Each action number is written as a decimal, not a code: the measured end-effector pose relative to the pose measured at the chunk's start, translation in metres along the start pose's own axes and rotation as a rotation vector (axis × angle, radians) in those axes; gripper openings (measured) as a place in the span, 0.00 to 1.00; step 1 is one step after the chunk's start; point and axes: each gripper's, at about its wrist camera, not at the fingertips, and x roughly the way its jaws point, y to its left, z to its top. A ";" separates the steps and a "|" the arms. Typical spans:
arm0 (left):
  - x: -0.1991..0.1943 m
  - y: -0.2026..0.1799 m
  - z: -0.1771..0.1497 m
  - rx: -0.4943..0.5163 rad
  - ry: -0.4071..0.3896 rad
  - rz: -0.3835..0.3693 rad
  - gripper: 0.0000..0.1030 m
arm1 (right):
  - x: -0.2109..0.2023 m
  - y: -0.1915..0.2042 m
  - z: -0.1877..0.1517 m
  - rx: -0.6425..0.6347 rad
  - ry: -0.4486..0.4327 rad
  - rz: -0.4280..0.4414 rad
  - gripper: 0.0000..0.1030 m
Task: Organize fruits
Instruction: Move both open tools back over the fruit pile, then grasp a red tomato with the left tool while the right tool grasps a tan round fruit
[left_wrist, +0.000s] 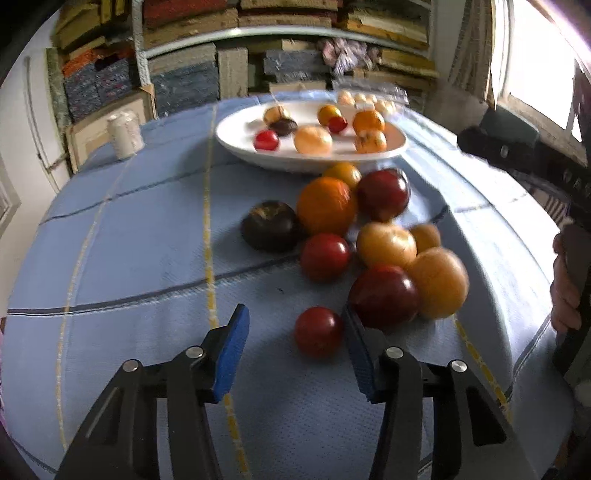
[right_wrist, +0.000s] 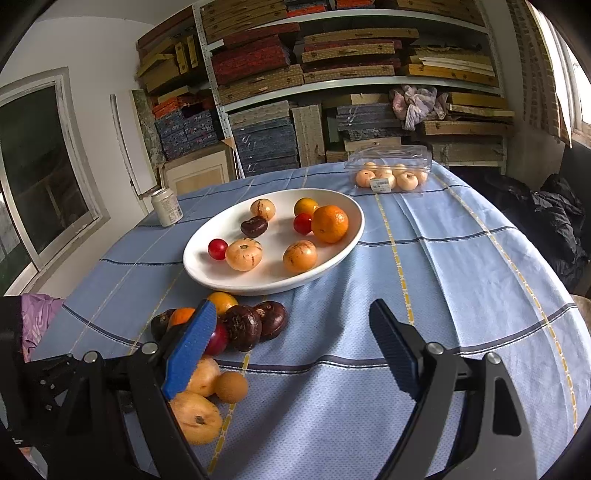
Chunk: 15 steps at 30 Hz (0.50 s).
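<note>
Fruit lies in two groups on a round table under a pale blue checked cloth (right_wrist: 424, 258). A white oval bowl (right_wrist: 207, 273) near the middle holds several pieces: an orange mandarin (right_wrist: 330, 223), two small red tomatoes, a dark brown fruit and some pale striped ones. Just in front of the bowl a loose pile (left_wrist: 369, 236) rests on the cloth, with a large orange, dark red plums, yellow-orange fruits and a dark brown one (left_wrist: 269, 230) at its left edge. The left gripper (left_wrist: 293, 332) points down at the near end of this pile; its blue pads stand apart, and a small red tomato (left_wrist: 318, 331) sits between them, close to the right pad but not visibly pressed by either. A dark red plum (left_wrist: 384, 295) lies just behind that pad. The right gripper (right_wrist: 291, 339) hangs wide open over bare cloth beside the pile, holding nothing. At the far edge of the table stands a clear plastic box (right_wrist: 388, 166) of pale peach-coloured fruit, and a white can (right_wrist: 167, 206) stands to the left of the bowl. Shelves of stacked boards fill the wall behind.
</note>
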 end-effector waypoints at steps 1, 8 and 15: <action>0.003 -0.002 0.000 0.005 0.011 -0.003 0.50 | 0.000 0.000 0.000 -0.002 0.000 0.000 0.80; 0.003 -0.007 0.000 0.030 0.004 -0.028 0.41 | 0.000 0.000 -0.001 -0.003 0.002 -0.003 0.80; 0.004 -0.012 0.001 0.047 0.001 -0.054 0.30 | -0.005 -0.002 -0.009 0.002 0.008 -0.009 0.80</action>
